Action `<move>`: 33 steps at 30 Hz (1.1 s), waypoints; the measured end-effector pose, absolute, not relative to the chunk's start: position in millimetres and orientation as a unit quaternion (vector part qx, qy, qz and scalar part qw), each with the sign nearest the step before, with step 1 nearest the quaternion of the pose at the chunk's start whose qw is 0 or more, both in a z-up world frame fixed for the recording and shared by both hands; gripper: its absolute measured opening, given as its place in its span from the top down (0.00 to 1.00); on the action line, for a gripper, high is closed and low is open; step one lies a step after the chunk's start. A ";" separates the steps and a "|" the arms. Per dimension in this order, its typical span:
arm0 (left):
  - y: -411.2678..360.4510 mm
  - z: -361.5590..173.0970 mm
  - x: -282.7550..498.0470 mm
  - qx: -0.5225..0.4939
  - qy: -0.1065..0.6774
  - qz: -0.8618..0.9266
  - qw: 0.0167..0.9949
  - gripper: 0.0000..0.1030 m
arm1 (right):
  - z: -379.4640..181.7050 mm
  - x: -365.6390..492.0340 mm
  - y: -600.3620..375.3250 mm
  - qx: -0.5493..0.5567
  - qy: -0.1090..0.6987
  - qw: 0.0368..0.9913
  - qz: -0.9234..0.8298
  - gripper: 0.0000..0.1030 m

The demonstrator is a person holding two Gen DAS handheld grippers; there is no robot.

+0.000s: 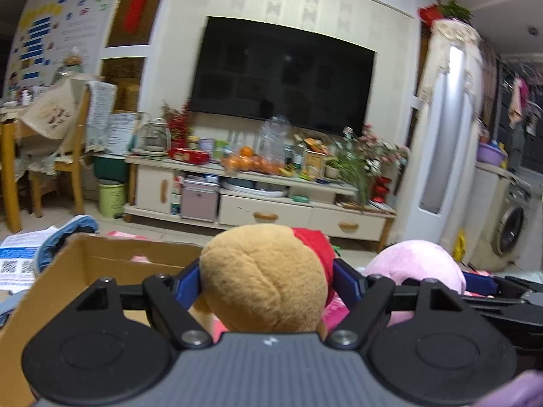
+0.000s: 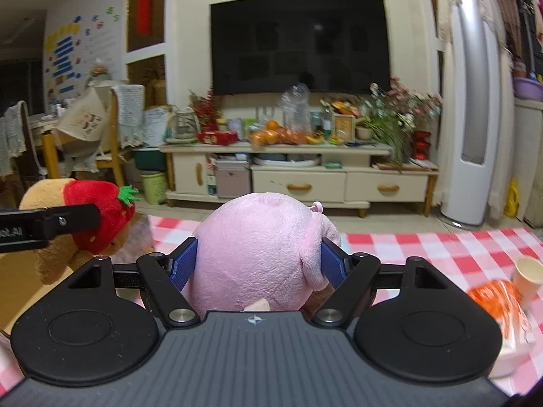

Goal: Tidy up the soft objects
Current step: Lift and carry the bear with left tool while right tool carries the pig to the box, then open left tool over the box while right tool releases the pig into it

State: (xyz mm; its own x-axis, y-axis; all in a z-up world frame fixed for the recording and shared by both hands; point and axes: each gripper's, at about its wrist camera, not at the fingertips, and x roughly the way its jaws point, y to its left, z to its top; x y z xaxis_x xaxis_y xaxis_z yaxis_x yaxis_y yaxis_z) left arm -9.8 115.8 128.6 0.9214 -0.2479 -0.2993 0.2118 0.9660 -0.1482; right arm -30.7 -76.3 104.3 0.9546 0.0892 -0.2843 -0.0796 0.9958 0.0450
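Note:
A tan plush bear (image 1: 264,278) with a red strawberry hat fills the left wrist view; my left gripper (image 1: 268,279) is shut on it, blue pads pressing both sides. An open cardboard box (image 1: 101,257) lies just left of and below it. In the right wrist view my right gripper (image 2: 261,259) is shut on a pink plush pig (image 2: 258,254), held above the red-checked cloth (image 2: 424,251). The bear (image 2: 98,213) and the left gripper's black finger show at the left there; the pig (image 1: 417,264) shows at the right of the left view.
A paper cup (image 2: 527,274) and an orange-and-white packet (image 2: 499,308) sit on the cloth at the right. Papers (image 1: 20,257) and blue fabric (image 1: 64,237) lie left of the box. Beyond are a cluttered TV stand (image 2: 298,156), a wooden chair (image 1: 64,156) and a tall white air conditioner (image 2: 475,101).

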 end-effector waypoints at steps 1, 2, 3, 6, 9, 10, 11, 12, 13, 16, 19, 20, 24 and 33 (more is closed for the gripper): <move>122.0 129.4 -9.4 -0.062 0.159 -0.110 0.979 0.24 | 107.3 -29.6 -71.5 0.013 0.142 0.989 0.049 0.08; 127.8 130.0 -9.1 -0.066 0.158 -0.103 0.980 0.24 | 109.9 -28.7 -66.7 0.010 0.140 0.989 0.056 0.08; 134.5 130.2 -8.7 -0.071 0.157 -0.094 0.981 0.24 | 112.6 -26.9 -61.8 0.008 0.139 0.988 0.062 0.08; 152.2 130.1 -8.6 -0.083 0.155 -0.068 0.982 0.24 | 117.8 -21.5 -46.8 0.001 0.136 0.987 0.084 0.08; 169.2 129.2 -8.4 -0.093 0.157 -0.038 0.982 0.24 | 121.7 -18.7 -31.9 -0.004 0.137 0.985 0.108 0.08; 174.4 128.3 -8.9 -0.096 0.158 -0.028 0.982 0.24 | 121.3 -19.9 -31.1 -0.005 0.138 0.984 0.115 0.08; 179.9 128.2 -7.9 -0.099 0.160 -0.017 0.982 0.24 | 121.8 -20.6 -27.0 -0.006 0.138 0.983 0.123 0.08; 186.3 127.0 -6.8 -0.102 0.163 -0.005 0.981 0.24 | 122.0 -22.8 -23.3 -0.008 0.138 0.982 0.130 0.08; 191.3 127.4 -4.5 -0.105 0.165 0.005 0.981 0.24 | 122.8 -23.0 -19.4 -0.008 0.139 0.981 0.137 0.08; 207.1 124.9 -3.1 -0.114 0.172 0.035 0.978 0.23 | 122.9 -22.0 -13.7 -0.003 0.145 0.976 0.164 0.08; 221.7 122.7 -0.6 -0.123 0.183 0.059 0.974 0.23 | 122.3 -23.5 -3.4 -0.002 0.150 0.971 0.187 0.08; 225.4 122.2 1.6 -0.124 0.186 0.064 0.972 0.23 | 121.5 -25.5 -1.8 -0.004 0.151 0.970 0.193 0.08; 234.4 119.7 2.5 -0.129 0.198 0.083 0.968 0.23 | 117.7 -21.3 6.9 -0.001 0.165 0.961 0.224 0.08; 247.0 109.6 3.7 -0.120 0.235 0.115 0.958 0.16 | 101.8 -18.9 15.0 0.006 0.213 0.940 0.266 0.04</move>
State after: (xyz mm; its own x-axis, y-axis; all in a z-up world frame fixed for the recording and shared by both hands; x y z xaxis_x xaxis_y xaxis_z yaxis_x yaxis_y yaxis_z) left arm 3.7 247.0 109.6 0.8632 0.1628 -0.4778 -0.2758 0.9449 -0.1763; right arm -18.9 15.0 101.8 0.7673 0.5036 -0.3971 -0.4981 0.8580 0.1257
